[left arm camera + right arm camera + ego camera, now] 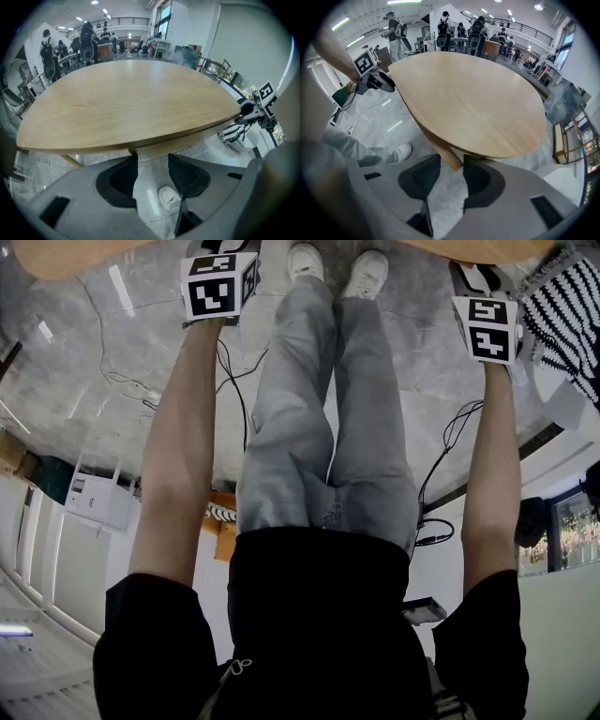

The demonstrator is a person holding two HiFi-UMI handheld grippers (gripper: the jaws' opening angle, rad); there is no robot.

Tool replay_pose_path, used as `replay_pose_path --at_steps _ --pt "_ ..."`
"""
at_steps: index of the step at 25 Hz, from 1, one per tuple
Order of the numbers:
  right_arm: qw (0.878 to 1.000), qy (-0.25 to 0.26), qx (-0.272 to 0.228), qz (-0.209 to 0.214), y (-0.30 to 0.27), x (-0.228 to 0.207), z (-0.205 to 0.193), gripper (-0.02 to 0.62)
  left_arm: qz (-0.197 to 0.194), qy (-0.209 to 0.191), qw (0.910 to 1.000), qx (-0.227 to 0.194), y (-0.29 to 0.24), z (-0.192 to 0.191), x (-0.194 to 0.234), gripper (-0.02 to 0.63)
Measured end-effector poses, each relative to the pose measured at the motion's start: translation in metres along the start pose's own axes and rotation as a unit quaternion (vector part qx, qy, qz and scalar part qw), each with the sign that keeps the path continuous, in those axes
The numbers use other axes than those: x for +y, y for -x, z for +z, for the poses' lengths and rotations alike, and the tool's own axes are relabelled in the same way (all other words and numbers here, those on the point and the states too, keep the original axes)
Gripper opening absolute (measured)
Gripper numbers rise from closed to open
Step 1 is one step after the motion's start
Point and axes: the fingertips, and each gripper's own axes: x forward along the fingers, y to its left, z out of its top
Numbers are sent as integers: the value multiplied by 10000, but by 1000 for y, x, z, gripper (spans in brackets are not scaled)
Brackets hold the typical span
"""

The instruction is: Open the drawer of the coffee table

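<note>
Nothing is opened yet, by my reading; this is looking like the approach. The person is standing right up against the pale, wood-grained coffee table point(131, 98) with the broad rounded top, white sneakers point(366, 273) planted on the grey marbled floor point(112, 343) just short of its edge.

The drawer is not giving itself away. No view is showing a handle or a pulled-out box. Under the rim facing the left gripper point(152, 171) a lighter wooden band point(161, 150) is running along beneath the top. That may be the drawer front, but I cannot tell. So finding it, taking hold and pulling are all left to do.

Both bare arms are reaching straight down, one on each side of the light grey trousers point(309, 427), well apart. Each gripper is pointing steeply down at the table's near edge.

The left gripper is hanging released, its dark ribbed pads point(185, 176) standing wide with only floor and a shoe showing through the gap.

The right gripper point(451, 171) is likewise spread and gripping nothing. A slanted wooden leg point(447, 154) is showing beyond its jaws, not between the pads, as far as I can judge.

Off to the person's right, a black-and-white striped fabric thing point(567, 310) is lying near the table, clear of both tools.
</note>
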Motion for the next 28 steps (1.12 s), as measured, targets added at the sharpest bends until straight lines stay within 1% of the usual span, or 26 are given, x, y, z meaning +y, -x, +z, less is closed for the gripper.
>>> replay_pose_path --at_steps 4,8,9,12,14,24,26,28 --pt "10000 35 10 -21 1 0 0 142 46 146 9998 -120 1 1 0 178" --pt "10000 40 42 -21 2 0 -4 138 185 250 9993 -209 0 0 1 176" --pt "10000 39 54 -22 2 0 -4 138 238 271 9991 -221 0 0 2 167" --pt "9999 55 86 -8 2 0 -5 133 409 345 9983 -223 1 -1 8 102" --pt "9999 70 97 12 3 0 -5 130 482 322 9981 -205 2 -1 11 83" --pt "9997 199 135 87 4 2 -4 118 572 209 9978 -276 4 1 8 46" --pt "9997 201 139 87 4 3 -3 118 647 252 9972 -269 4 1 11 46" --pt "9997 206 140 82 4 3 -2 118 761 411 9959 -265 4 -1 17 49"
